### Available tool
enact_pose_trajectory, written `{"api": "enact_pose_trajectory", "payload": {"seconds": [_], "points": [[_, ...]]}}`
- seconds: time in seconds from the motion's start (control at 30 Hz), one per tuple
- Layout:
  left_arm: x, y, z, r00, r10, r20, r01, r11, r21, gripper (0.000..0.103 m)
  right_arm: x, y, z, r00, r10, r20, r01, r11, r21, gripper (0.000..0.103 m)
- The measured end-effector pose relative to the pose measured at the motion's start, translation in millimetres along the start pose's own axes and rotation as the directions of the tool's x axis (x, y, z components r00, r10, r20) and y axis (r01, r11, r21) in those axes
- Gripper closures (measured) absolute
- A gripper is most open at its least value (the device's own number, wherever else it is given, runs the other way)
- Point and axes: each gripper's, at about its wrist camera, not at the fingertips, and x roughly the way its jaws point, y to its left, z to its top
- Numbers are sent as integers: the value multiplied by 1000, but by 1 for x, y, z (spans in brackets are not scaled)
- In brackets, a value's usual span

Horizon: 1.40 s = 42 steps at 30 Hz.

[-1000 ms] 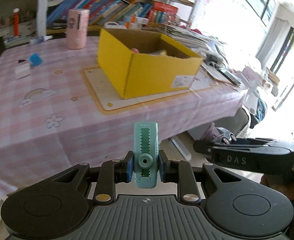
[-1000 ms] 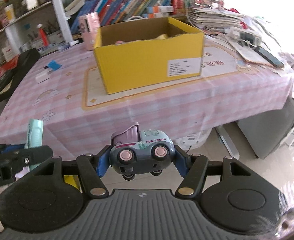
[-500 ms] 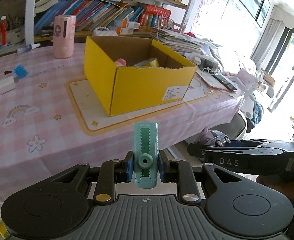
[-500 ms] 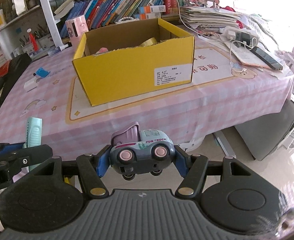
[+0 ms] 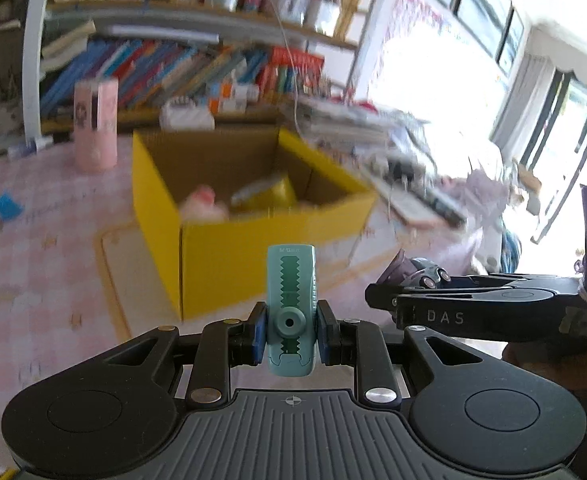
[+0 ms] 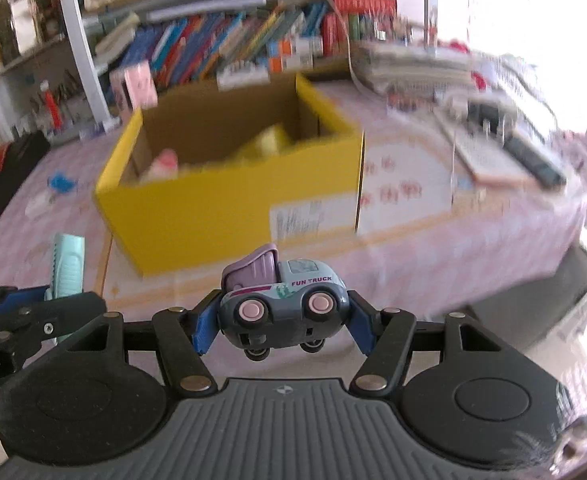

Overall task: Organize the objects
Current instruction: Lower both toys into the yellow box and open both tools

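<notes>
My left gripper [image 5: 289, 330] is shut on a teal utility knife [image 5: 291, 300], held upright in front of the open yellow cardboard box [image 5: 261, 248]. My right gripper [image 6: 283, 320] is shut on a small grey-blue toy truck [image 6: 283, 304] with a lilac bed and pink wheels. The box [image 6: 213, 212] stands on a mat on the pink checked tablecloth and holds a pink item [image 5: 201, 200] and a yellow item [image 5: 269, 194]. The right gripper with the truck shows at the right of the left wrist view [image 5: 413, 272]. The knife shows at the left of the right wrist view [image 6: 67, 264].
A pink cylinder [image 5: 95, 124] stands behind the box on the left. A small blue item [image 5: 7, 206] lies at the table's left. Stacked papers and a dark remote-like object [image 6: 533, 160] crowd the right side. Bookshelves [image 6: 233, 40] line the back. The table edge is just below the grippers.
Both grippers have moved up and closer to the box, so its inside now shows more. Both views are blurred by motion. The holds on knife and truck are unchanged.
</notes>
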Motion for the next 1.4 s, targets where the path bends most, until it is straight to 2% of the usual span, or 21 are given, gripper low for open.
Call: {"api": "enact_pose_trajectory", "payload": {"seconds": [0.2,0.43,0.57,0.8,1.2,1.4], "points": [[17,-5,42,993,43,106,-44,999,11,80,13,-16,56,991,35,128,-28,998,-59,41],[57,-3,70,984,155,93,-156,988,12,80,43,-26,99,983,65,173,-46,993,-111,41],[79,0,77,976,207,73,-208,978,6,80,65,-28,110,984,85,156,-64,988,-138,41],[112,-2,78,960,277,35,-279,957,80,80,94,-17,121,981,147,125,-121,973,-199,41],[150,4,73,949,308,-72,-300,948,104,80,158,11,131,978,208,-20,-203,921,-331,41],[155,5,73,947,313,-74,-305,947,103,79,179,21,136,972,225,-70,-235,905,-355,41]]}}
